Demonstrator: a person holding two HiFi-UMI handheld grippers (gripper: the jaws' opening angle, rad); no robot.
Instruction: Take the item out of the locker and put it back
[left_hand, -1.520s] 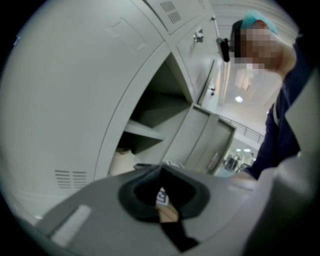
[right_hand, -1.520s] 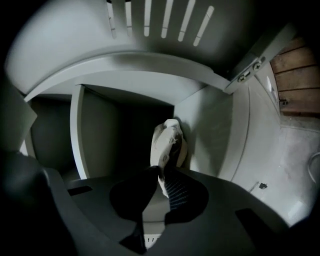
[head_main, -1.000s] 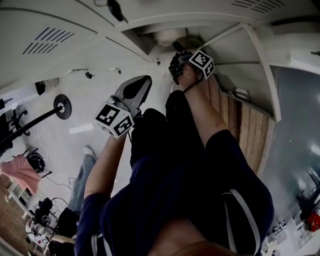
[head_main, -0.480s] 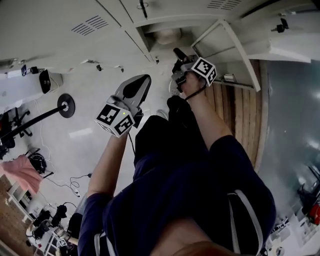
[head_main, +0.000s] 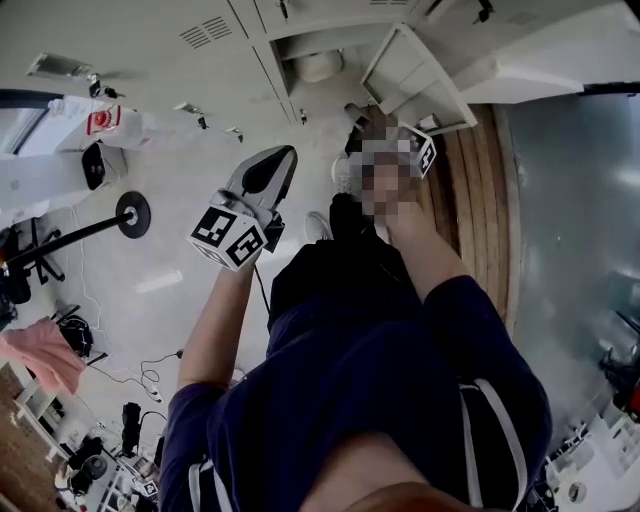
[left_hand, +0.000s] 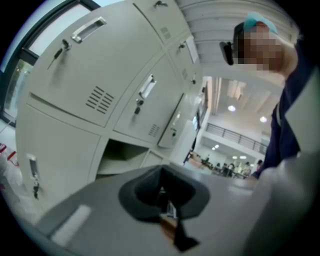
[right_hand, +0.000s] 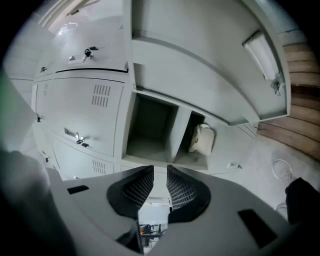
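A white bag (right_hand: 202, 139) sits in the lower right open compartment of the grey lockers (right_hand: 90, 115); the head view shows the bag (head_main: 320, 65) at the top. The compartment beside it (right_hand: 150, 125) is empty. An open door (right_hand: 210, 75) hangs over both. My right gripper (right_hand: 160, 187) points at these compartments from a distance, open; its jaws have just been closing with nothing between them. In the head view a mosaic patch hides most of it, and only its marker cube (head_main: 426, 152) shows. My left gripper (head_main: 266, 178) is held further left over the floor, shut and empty.
Closed locker doors with handles (left_hand: 90, 30) fill the left gripper view, with an open compartment (left_hand: 122, 155) low down. Wooden planks (head_main: 480, 200) lie right of the lockers. A shoe (head_main: 318, 226), a round stand base (head_main: 130, 212) and cables are on the floor.
Both grippers have risen. The lockers have slid toward the top of the head view and look smaller, and more floor shows. The right gripper is further from the bag's compartment.
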